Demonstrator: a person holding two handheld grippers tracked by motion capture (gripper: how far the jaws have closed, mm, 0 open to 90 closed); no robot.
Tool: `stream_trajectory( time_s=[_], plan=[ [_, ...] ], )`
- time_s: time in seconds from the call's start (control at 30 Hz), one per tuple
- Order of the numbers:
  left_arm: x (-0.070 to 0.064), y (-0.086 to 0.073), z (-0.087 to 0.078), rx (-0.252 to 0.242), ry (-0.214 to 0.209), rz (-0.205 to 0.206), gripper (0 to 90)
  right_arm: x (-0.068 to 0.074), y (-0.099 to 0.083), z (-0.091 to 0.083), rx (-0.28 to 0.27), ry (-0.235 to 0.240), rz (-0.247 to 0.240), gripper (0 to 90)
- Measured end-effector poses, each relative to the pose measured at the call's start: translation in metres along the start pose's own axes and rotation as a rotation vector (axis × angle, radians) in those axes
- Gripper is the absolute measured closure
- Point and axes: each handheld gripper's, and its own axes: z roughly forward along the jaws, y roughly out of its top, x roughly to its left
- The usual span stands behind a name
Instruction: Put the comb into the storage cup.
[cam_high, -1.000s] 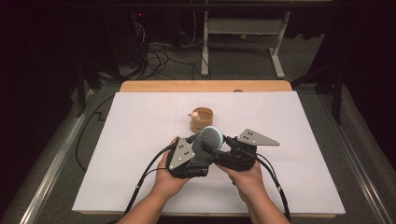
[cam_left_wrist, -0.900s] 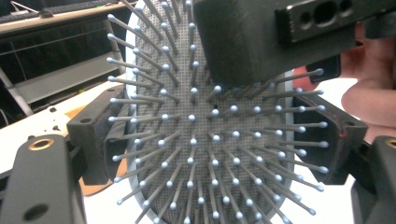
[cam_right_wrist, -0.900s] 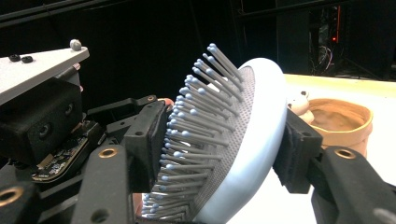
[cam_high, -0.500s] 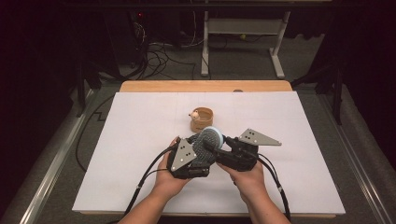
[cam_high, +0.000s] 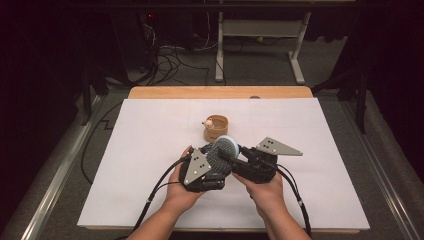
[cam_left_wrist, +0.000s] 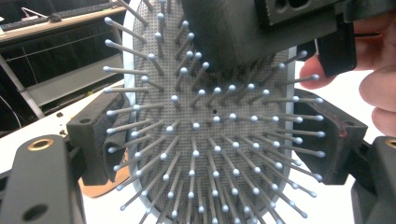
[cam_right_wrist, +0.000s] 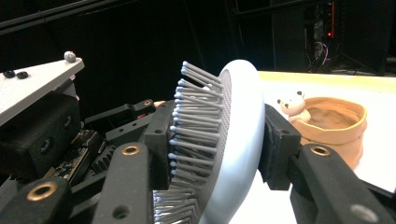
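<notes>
— Blue-backed hairbrush (cam_high: 223, 146): how many, and where?
— One, just in front of the one tan basket (cam_high: 216, 128), with both the left gripper (cam_high: 212, 161) and right gripper (cam_high: 231, 153) clamped on it.
— Anything in the basket?
— One small bear figure (cam_high: 208, 122) at its rim.

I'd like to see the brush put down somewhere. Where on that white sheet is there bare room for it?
Bare sheet lies left of the hands, out to the sheet's left edge, and right of the right gripper. The middle is crowded: hairbrush, left gripper and the small tan basket just beyond.
</notes>
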Motion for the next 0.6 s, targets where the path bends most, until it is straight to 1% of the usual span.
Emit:
stream_trajectory(
  time_s=[0.2, 0.33, 0.6],
  plan=[
    [-0.0001, -0.0006, 0.0005, -0.001, 0.002, 0.003, 20.5, -0.0009, 0.001, 0.0, 0.008, 0.0, 0.015, 58.4],
    [0.0006, -0.0002, 0.0008, 0.0, 0.002, -0.004, 20.4, -0.0016, 0.0014, 0.0006, 0.008, 0.0, 0.027, 59.2],
    [0.0014, 0.001, 0.0006, 0.006, 0.001, -0.01, 20.3, -0.0016, 0.0019, 0.0013, 0.006, 0.0, 0.03, 60.0]
  ],
)
